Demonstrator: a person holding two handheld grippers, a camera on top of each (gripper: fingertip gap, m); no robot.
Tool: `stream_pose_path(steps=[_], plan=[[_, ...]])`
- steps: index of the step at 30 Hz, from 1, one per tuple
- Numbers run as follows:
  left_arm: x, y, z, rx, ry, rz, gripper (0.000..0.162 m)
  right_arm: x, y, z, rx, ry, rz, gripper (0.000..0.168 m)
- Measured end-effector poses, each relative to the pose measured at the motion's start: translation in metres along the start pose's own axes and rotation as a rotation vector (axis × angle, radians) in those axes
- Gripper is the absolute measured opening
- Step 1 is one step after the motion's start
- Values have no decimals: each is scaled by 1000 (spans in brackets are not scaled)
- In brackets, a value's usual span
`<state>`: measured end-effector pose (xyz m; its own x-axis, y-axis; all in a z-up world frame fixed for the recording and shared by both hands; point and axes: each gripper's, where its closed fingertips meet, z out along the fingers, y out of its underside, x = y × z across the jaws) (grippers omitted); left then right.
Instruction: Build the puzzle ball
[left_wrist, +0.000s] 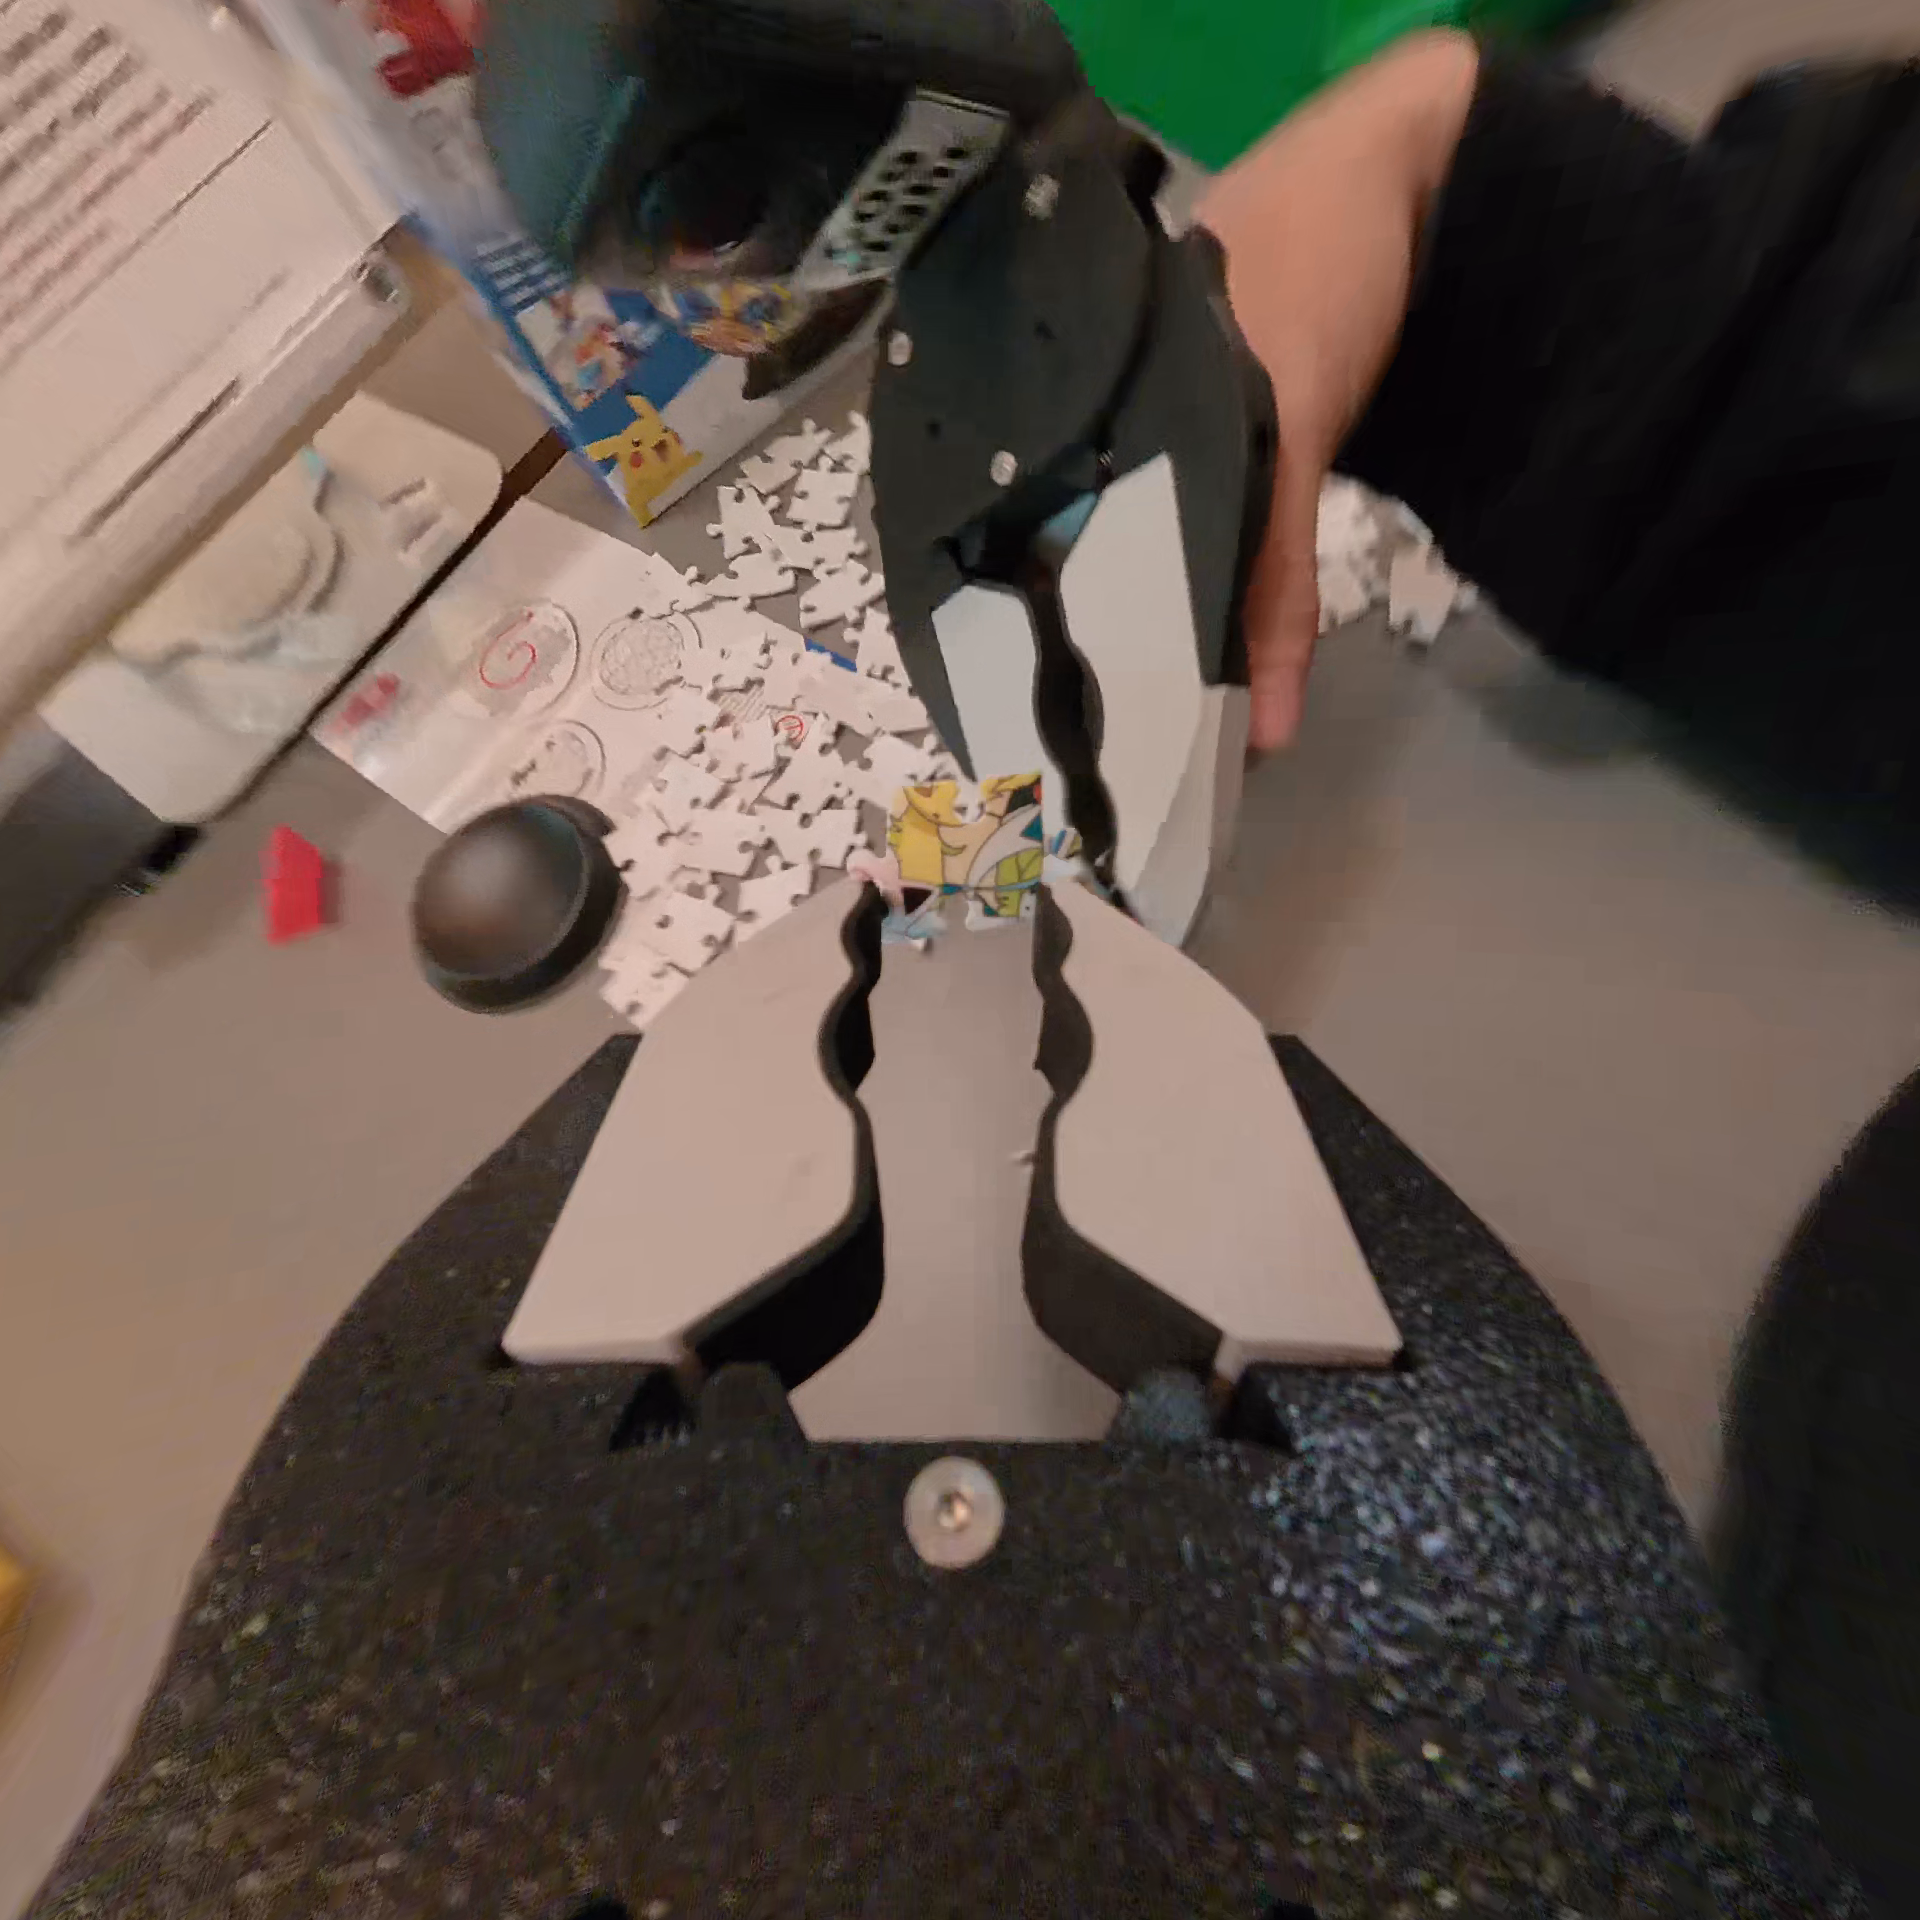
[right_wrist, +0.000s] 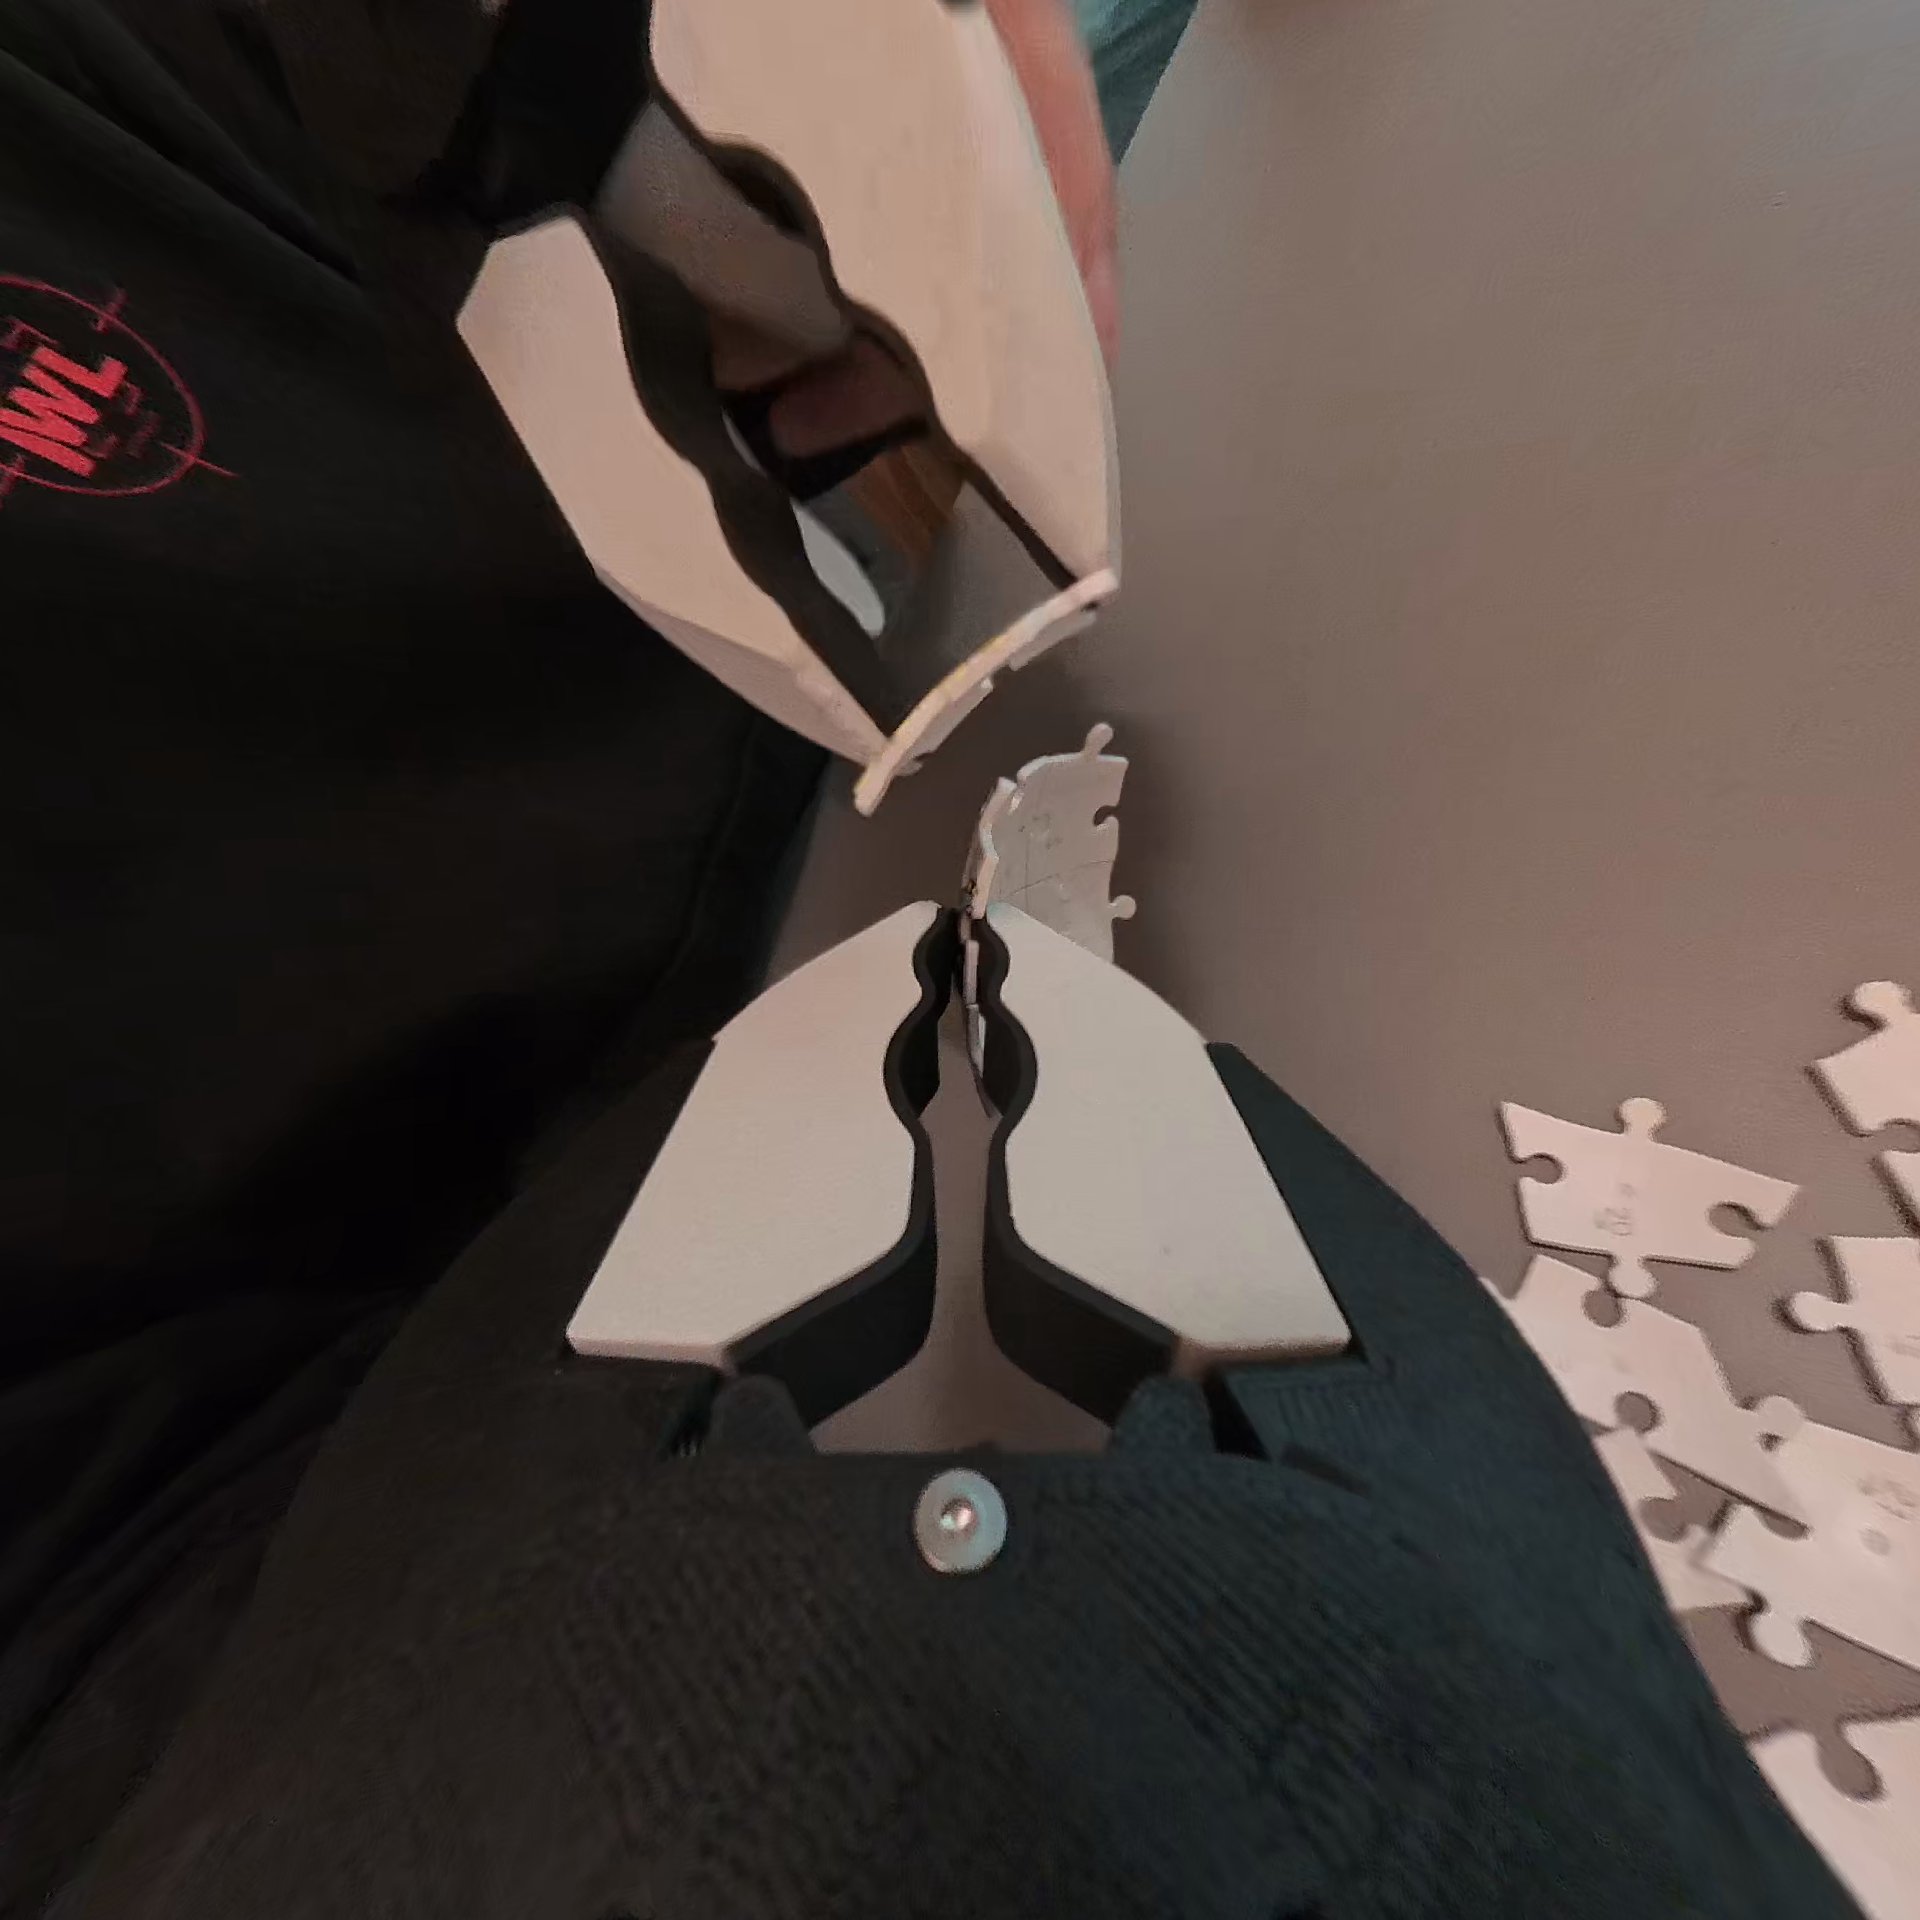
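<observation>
My left gripper (left_wrist: 961, 909) is shut on a colourful fragment of joined puzzle pieces (left_wrist: 971, 847), held across its fingertips. In the right wrist view this gripper (right_wrist: 987, 675) comes in from the top, and the curved fragment (right_wrist: 997, 665) spans its tips edge-on. My right gripper (right_wrist: 966, 920) is shut on a white-backed puzzle piece (right_wrist: 1055, 831) that sticks up past its tips. The two held parts are close together with a small gap between them. In the left wrist view the right gripper (left_wrist: 1034, 800) reaches down from above onto the fragment.
A heap of loose white-backed pieces (left_wrist: 769, 727) lies on an instruction sheet (left_wrist: 540, 665) on the grey table. A black dome stand (left_wrist: 509, 914), a red part (left_wrist: 296, 883) and the puzzle box (left_wrist: 623, 343) are to the left. More pieces (right_wrist: 1662, 1195) lie to the right. A person's hand (left_wrist: 1330, 343) holds the right gripper. One gripper's finger ends stand about 5 cm off the other's.
</observation>
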<state>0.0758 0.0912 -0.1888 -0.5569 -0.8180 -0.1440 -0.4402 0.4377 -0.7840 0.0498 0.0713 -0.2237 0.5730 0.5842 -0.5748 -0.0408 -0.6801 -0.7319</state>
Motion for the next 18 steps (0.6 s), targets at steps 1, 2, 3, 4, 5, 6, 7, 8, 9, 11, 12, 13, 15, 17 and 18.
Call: stream_pose_path(steps=[1,2,3,4,5,6,7,8,9,11,12,13,15,17,18], plan=[[-1,2,1,21,-26,-57,27,2,-3,-1,12,16,-10,3],[-3,5,3,31,-60,-92,27,3,-5,-2,25,23,-14,3],[-4,9,4,37,-90,-117,27,4,-7,-2,35,27,-18,3],[-6,12,4,42,-114,-138,27,4,-7,-3,38,26,-16,3],[-10,15,3,43,-140,-154,27,3,-5,-3,30,21,-3,3],[-18,19,0,41,-180,-168,27,2,0,-3,10,15,13,3],[-30,24,-5,38,-238,-185,27,2,5,-4,-15,18,24,3],[-44,30,-10,38,-295,-211,27,2,10,-5,-34,23,36,3],[-56,38,-14,30,-335,-248,27,2,13,-7,-43,26,51,3],[-71,70,-13,-63,-362,-318,27,2,14,-11,-38,36,63,3],[-73,89,-8,-125,-357,-345,27,2,14,-13,-32,42,62,3],[-73,106,-4,-165,-342,-374,27,2,14,-14,-28,43,63,3],[-64,132,7,-224,-296,-433,27,0,15,-16,-31,44,60,3],[-54,149,14,-265,-253,-484,27,0,15,-17,-34,50,59,3],[-51,153,16,-274,-245,-497,27,0,15,-17,-31,50,60,3]])
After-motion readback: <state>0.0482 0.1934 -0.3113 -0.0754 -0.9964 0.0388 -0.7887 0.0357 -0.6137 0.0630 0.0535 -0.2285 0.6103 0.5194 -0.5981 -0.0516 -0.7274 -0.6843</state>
